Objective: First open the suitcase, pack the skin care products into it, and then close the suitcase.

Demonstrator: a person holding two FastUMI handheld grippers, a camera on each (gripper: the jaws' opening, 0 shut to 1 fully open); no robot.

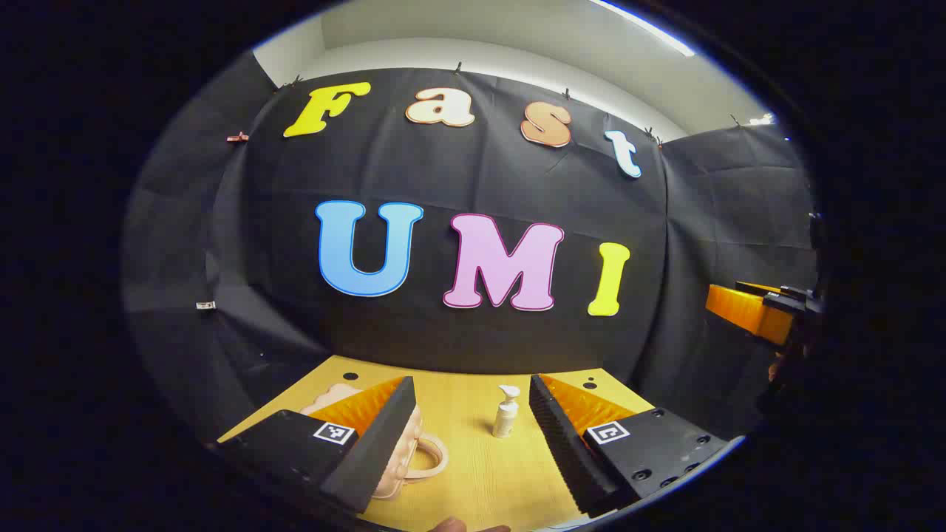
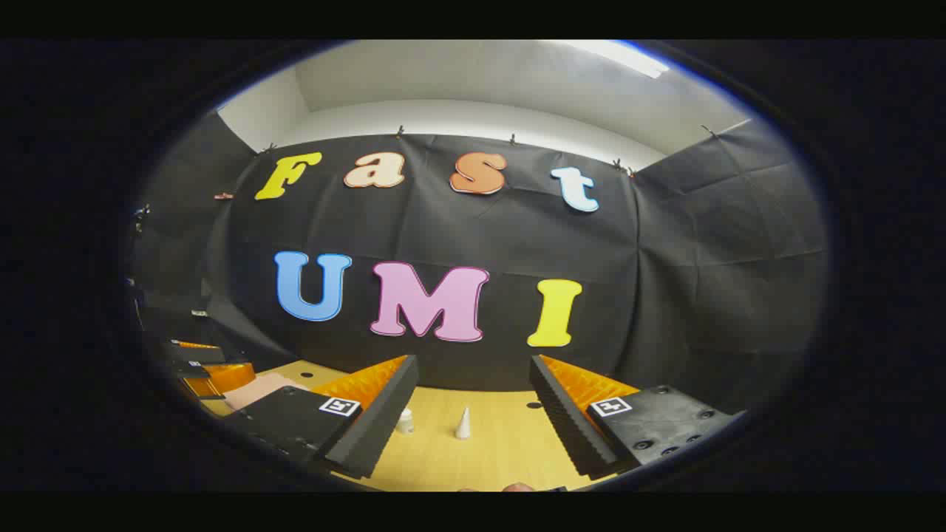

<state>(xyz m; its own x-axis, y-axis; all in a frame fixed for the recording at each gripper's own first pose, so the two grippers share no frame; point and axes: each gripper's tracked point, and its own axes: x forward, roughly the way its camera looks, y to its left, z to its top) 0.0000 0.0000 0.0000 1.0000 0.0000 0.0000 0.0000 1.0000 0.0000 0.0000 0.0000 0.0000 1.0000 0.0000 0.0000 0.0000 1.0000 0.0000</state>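
Left gripper (image 1: 473,443) fingers spread over the desk (image 1: 473,473): suitcase (image 1: 403,451) behind the left finger, bottle (image 1: 507,412) between them. Right gripper (image 2: 469,428) fingers spread, a tube (image 2: 463,423) standing between.

Ridged fingers (image 1: 569,436), square tags, screwed blocks

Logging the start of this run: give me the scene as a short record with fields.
suitcase: pink suitcase lying on the wooden table, lid closed, handle toward the pump bottle
products: white pump bottle upright; small cone-shaped tube and small bottle upright on the table
left gripper: open, holding nothing, above the table
right gripper: open, holding nothing
task stage: suitcase not yet opened
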